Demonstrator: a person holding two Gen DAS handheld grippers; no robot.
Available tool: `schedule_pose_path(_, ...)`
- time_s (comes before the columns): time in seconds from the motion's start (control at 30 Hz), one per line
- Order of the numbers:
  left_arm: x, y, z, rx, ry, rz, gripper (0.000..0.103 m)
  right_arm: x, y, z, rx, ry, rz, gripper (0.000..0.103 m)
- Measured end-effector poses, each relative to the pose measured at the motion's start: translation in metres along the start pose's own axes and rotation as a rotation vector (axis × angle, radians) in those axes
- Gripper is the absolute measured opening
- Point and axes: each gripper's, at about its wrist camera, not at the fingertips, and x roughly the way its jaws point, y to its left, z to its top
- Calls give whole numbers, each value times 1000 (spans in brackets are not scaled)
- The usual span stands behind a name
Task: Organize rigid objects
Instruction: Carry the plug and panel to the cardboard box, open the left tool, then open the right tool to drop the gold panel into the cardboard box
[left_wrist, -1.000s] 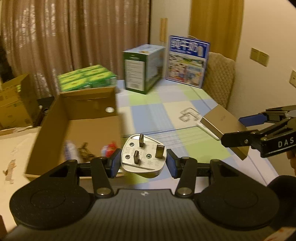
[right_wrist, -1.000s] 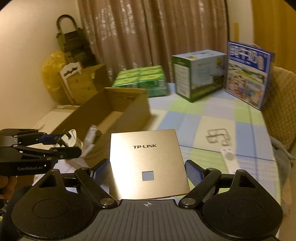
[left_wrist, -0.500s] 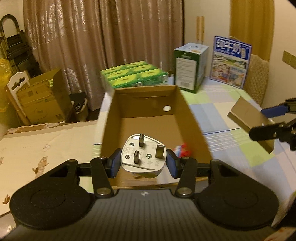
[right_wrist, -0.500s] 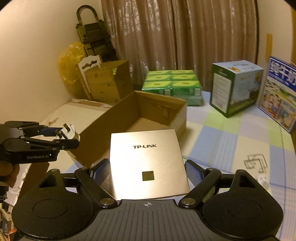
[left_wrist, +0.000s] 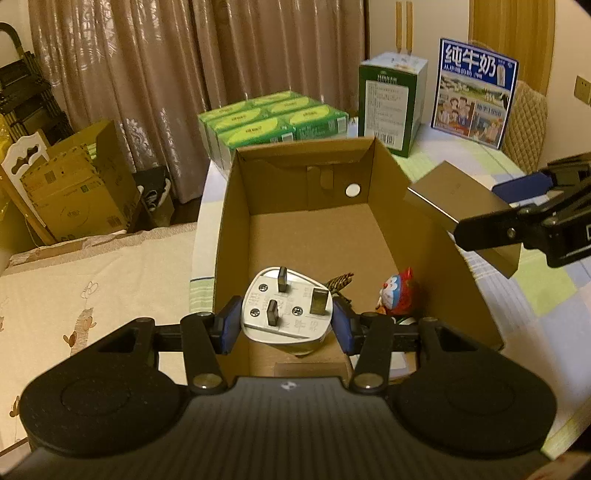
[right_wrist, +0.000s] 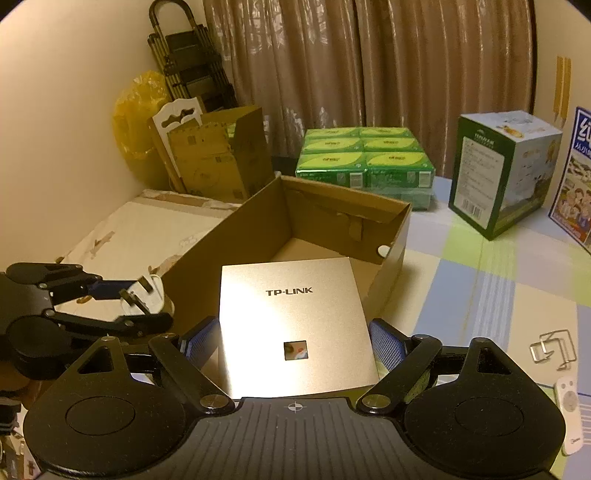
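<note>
My left gripper (left_wrist: 286, 325) is shut on a white three-pin plug (left_wrist: 286, 314), prongs facing the camera, held over the near end of an open cardboard box (left_wrist: 236, 236). My right gripper (right_wrist: 293, 339) is shut on a flat gold TP-LINK panel (right_wrist: 291, 317) with a small square hole, held above the box's (right_wrist: 221, 251) right side. In the left wrist view the panel (left_wrist: 458, 199) and right gripper (left_wrist: 524, 214) hang over the box's right wall. The right wrist view has the left gripper (right_wrist: 122, 302) with the plug (right_wrist: 151, 297) at the left.
Inside the box lie a small red-and-blue toy (left_wrist: 395, 293) and a dark pinecone-like piece (left_wrist: 340, 282). Green tissue packs (left_wrist: 269, 125), a green carton (left_wrist: 391, 99) and a milk box (left_wrist: 476, 92) stand behind. A wire clip (right_wrist: 554, 349) and white remote (right_wrist: 570, 413) lie on the checked tablecloth.
Both grippers swung left across the table, carrying the plug and the panel from beside the box to over it. Both grips are unchanged.
</note>
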Motion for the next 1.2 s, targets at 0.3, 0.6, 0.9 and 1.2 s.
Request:
schedule_pose_path(0.3, 21, 6, -2, 3, 31, -13, 45, 22, -1, 2, 14, 20, 2, 84)
schedule_pose_path(0.6, 32, 9, 0, 9, 48, -15, 46, 36, 0, 2, 35, 27, 14, 84)
schedule_pose_path(0.9, 44, 6, -2, 14, 67, -25, 46, 43, -2, 0, 45, 34, 18, 84)
schedule_pose_path(1.2, 30, 16, 6, -43, 13, 3, 55, 45, -2, 0, 56, 35, 26, 84)
